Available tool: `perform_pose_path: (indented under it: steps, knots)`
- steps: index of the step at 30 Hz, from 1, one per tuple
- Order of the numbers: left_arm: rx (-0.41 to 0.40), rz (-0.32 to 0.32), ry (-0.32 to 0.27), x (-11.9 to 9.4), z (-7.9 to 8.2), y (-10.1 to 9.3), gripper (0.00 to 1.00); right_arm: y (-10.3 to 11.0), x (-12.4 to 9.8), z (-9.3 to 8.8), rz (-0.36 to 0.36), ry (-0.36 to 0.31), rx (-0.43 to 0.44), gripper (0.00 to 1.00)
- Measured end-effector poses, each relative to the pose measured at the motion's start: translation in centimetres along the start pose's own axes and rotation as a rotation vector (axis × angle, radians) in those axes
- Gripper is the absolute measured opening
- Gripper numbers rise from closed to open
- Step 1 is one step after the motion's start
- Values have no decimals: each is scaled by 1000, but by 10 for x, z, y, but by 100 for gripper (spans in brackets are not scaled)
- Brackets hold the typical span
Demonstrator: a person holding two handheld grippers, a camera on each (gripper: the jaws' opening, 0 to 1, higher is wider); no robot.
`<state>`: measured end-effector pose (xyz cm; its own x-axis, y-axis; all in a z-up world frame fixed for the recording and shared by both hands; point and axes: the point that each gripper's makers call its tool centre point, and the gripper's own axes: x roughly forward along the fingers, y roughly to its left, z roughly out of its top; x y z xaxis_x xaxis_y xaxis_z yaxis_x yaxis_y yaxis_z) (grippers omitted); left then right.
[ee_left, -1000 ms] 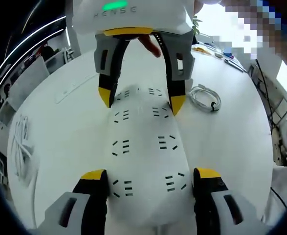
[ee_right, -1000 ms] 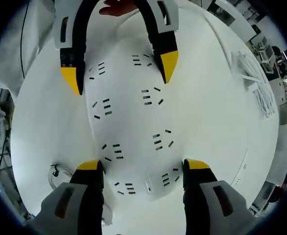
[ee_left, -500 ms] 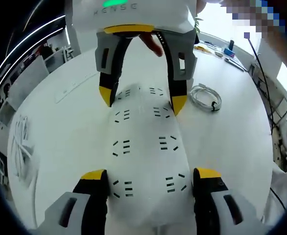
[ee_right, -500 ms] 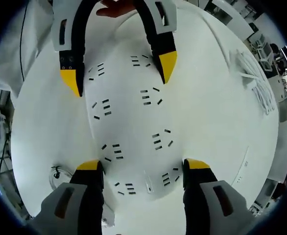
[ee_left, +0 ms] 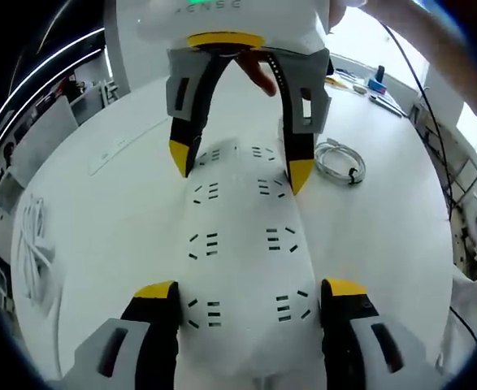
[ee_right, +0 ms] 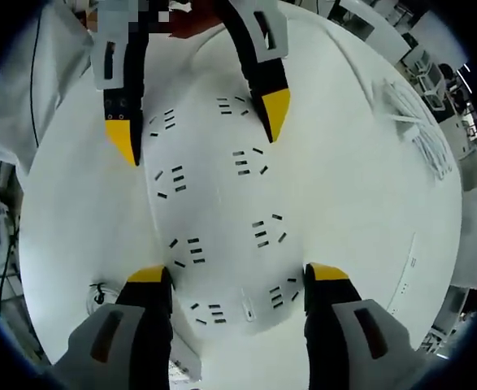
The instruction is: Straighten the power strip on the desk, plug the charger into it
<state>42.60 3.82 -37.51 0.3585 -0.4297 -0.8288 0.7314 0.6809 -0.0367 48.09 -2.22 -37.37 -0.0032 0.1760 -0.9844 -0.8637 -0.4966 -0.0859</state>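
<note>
A wide white power strip [ee_left: 240,244] with two rows of sockets lies on the round white desk [ee_left: 108,219]. My left gripper [ee_left: 250,288] stands open with its jaws on either side of the strip's near end. My right gripper [ee_left: 240,166] faces it, open, straddling the far end. In the right gripper view the same strip [ee_right: 222,211] runs from my right gripper [ee_right: 238,274] up to the left gripper [ee_right: 197,130]. The coiled white charger cable [ee_left: 340,161] lies on the desk beside the strip, apart from it, and its coil [ee_right: 100,294] also appears low on the left.
A slim white bar [ee_left: 124,145] lies on the desk left of the strip. A bundle of white cables [ee_left: 35,244] sits near the desk's edge. Small items [ee_left: 368,85] lie at the far rim. A person's hand [ee_left: 254,75] holds the right gripper. Office furniture surrounds the desk.
Both views have shifted slightly with the hands. The grippers still straddle the two ends of the strip, and the strip and charger cable lie as before.
</note>
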Motion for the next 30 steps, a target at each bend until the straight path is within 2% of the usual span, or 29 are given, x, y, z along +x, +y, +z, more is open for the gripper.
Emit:
perform_pose_path:
  steps: [10,30]
  knots:
    - [10,-6,7,1,3,4,71,0,0,-2,-2,8,18,65]
    - [40,-27,2,1,1,-4,71,-2,-1,-8,-22,-13,93,64]
